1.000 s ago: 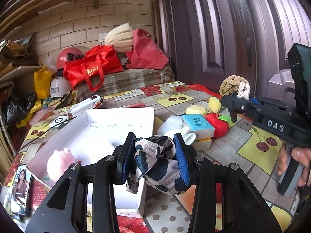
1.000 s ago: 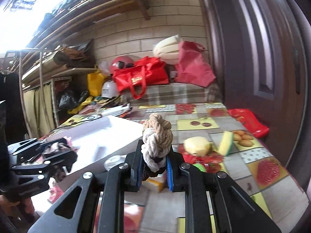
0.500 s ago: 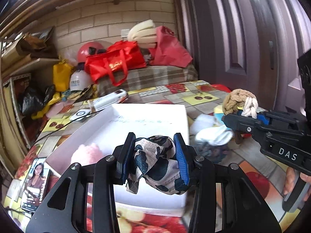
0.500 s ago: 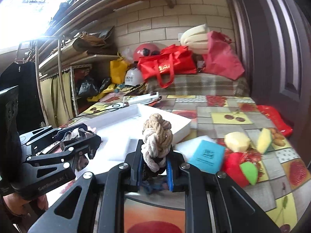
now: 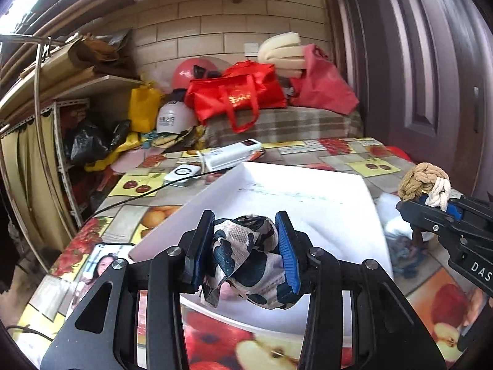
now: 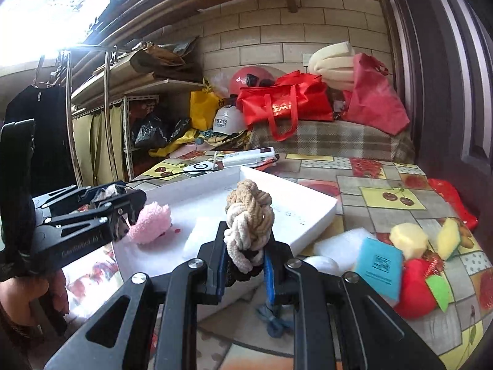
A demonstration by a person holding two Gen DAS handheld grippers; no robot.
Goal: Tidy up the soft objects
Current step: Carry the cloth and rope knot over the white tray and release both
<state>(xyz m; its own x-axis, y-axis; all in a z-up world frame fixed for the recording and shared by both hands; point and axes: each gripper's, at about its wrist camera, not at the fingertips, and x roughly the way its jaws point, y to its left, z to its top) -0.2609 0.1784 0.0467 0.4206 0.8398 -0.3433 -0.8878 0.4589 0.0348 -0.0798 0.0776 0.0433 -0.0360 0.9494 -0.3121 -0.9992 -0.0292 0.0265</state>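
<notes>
Meanwhile, I am pinching a patterned cloth (image 5: 246, 256) in my left tongs (image 5: 245, 249) over the white tray (image 5: 308, 197), while my right tongs (image 6: 243, 252) are gripping a rope knot (image 6: 249, 212) just beside it, both seemingly bound for collection there.

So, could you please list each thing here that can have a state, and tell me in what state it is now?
left gripper: shut on the patterned cloth, above the white tray.
right gripper: shut on the rope knot ball.
pink fluffy toy: lying in the tray.
white foam block: lying in the tray.
red plush apple: on the table, outside the tray.
</notes>
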